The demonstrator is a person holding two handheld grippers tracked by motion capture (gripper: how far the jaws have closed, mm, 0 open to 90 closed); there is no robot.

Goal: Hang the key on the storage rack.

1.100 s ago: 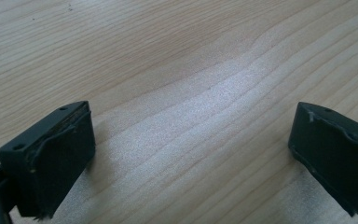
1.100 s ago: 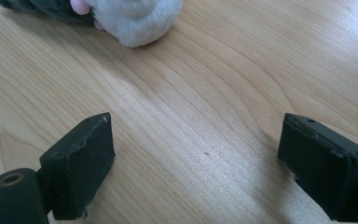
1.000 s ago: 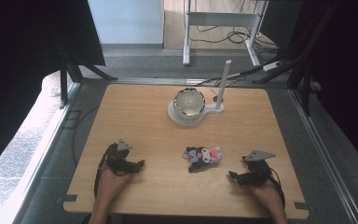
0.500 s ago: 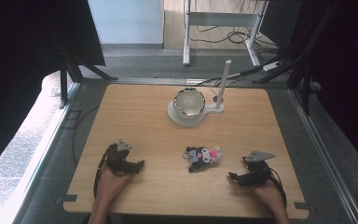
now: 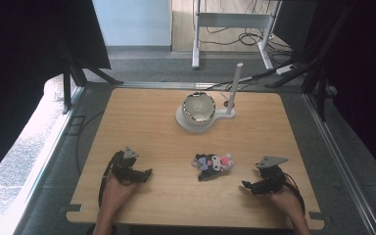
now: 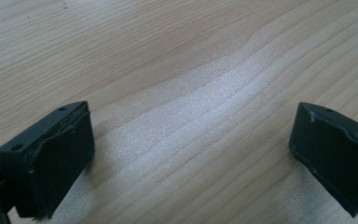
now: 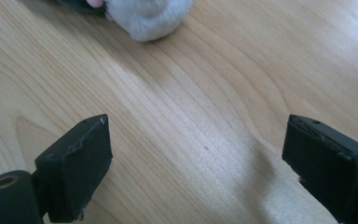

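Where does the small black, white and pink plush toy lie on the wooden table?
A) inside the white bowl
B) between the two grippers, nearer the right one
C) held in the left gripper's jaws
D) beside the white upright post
B: the small black, white and pink plush toy lies on the wooden table between the left gripper and the right gripper, nearer the right one.

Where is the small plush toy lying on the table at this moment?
In the high view, the plush toy lies on the wooden table near its front edge, between the two grippers and closer to the right gripper, with the bowl farther back.
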